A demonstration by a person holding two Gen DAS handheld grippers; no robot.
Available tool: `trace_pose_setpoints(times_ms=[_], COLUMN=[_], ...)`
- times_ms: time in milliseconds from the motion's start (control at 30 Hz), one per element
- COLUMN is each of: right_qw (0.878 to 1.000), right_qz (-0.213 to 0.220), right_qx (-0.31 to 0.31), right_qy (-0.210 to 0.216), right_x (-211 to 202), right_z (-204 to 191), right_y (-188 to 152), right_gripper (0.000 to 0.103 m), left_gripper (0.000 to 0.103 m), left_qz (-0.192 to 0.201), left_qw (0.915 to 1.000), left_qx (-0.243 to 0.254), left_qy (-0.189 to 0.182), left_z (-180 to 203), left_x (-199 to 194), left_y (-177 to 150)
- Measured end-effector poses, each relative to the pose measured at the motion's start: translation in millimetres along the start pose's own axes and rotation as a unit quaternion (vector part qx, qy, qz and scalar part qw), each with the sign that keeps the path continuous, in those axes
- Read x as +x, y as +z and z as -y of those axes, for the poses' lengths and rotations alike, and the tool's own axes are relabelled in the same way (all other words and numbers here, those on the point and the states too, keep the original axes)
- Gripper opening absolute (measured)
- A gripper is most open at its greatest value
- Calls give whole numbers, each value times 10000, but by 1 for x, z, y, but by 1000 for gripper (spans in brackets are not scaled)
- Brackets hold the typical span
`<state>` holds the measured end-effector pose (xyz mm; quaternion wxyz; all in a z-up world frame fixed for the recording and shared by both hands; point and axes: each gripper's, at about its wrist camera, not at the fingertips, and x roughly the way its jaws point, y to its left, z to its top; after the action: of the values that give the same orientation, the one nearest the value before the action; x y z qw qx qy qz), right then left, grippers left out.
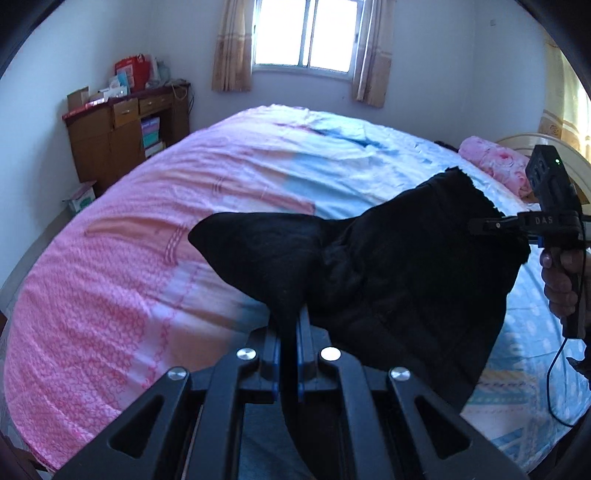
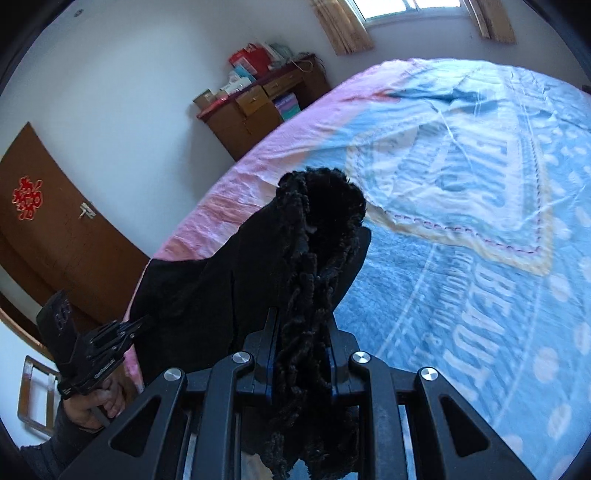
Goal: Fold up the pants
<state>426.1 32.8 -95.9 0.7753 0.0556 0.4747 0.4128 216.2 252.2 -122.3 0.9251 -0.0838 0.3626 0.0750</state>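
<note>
Black pants (image 1: 388,273) hang in the air above the bed, stretched between both grippers. My left gripper (image 1: 290,314) is shut on one corner of the pants, with cloth bunched between its fingers. My right gripper (image 2: 301,325) is shut on a fleecy edge of the pants (image 2: 314,236). In the left wrist view the right gripper (image 1: 480,225) enters from the right and pinches the far edge. In the right wrist view the left gripper (image 2: 142,321) shows at lower left, holding the other end. The lower part of the pants is hidden behind the grippers.
A bed with a pink and blue sheet (image 1: 147,229) fills the space below. A pink pillow (image 1: 495,162) lies at the headboard. A wooden desk (image 1: 122,136) with boxes stands against the far wall under a window (image 1: 306,33). A brown door (image 2: 48,229) is at left.
</note>
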Motion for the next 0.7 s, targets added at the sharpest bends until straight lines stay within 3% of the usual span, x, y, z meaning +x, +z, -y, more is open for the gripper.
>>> trace_pose_setpoints(times_ms=[367,467,533,700], right_qw=[9982,9978,9975,9966], right_qz=[-347,-404,-394,-109], right_qx=[494,514,564,325], right_qy=[9,-75,-154,-752], right_x=[34,36,35,10], right_z=[44,46,47,30], right_y=[-8,-9,-9,-16], right_gripper=[23,30,45,52], left_gripper=[26,35,50,67], left_qz=[-173,-174,-189,-125], left_qw=[9996,9991,9988,9987], left_qx=[69,112,87,207], left_qy=[232,361,443,447], left_z=[0,0,1,10], left_x=[29,27,23,-5], left_y=[-12,-12,-12,-18])
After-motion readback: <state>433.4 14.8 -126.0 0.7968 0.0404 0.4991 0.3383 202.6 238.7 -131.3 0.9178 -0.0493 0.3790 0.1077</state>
